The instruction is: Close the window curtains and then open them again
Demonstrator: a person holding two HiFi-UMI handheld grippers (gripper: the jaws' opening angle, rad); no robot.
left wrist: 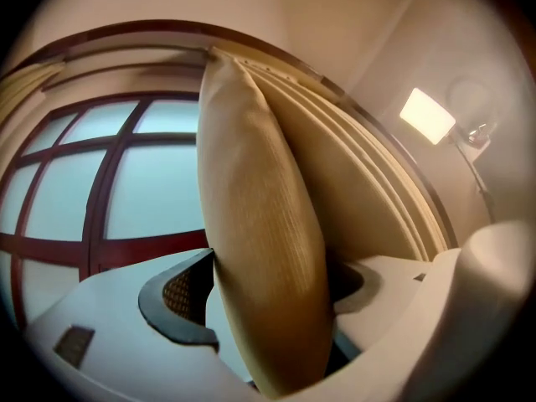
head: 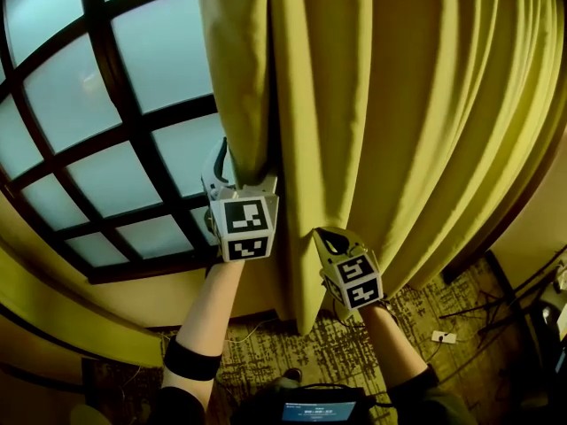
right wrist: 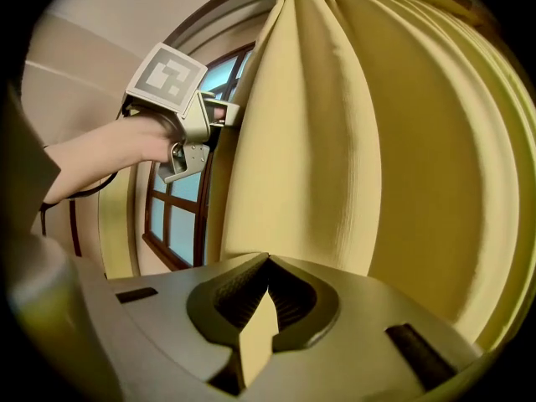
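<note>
The left tool [left wrist: 285,262] has its jaws wide apart, and a thick rounded fold of the pale yellow curtain [left wrist: 260,224] stands between them. The fold fills most of the gap. Its left edge lies right against the left jaw, whose dark textured pad [left wrist: 177,296] shows beside it, and its right side covers part of the right jaw. From between the jaws the fold rises straight ahead to a curved rail [left wrist: 126,36] above the tool. More pleats of the same curtain fan out ahead and to the right. Ahead and to the left is a window [left wrist: 155,203] with dark red bars and pale blue-grey panes. A lit rectangular lamp [left wrist: 427,115] sits on the wall [left wrist: 352,23], up and to the right.
</note>
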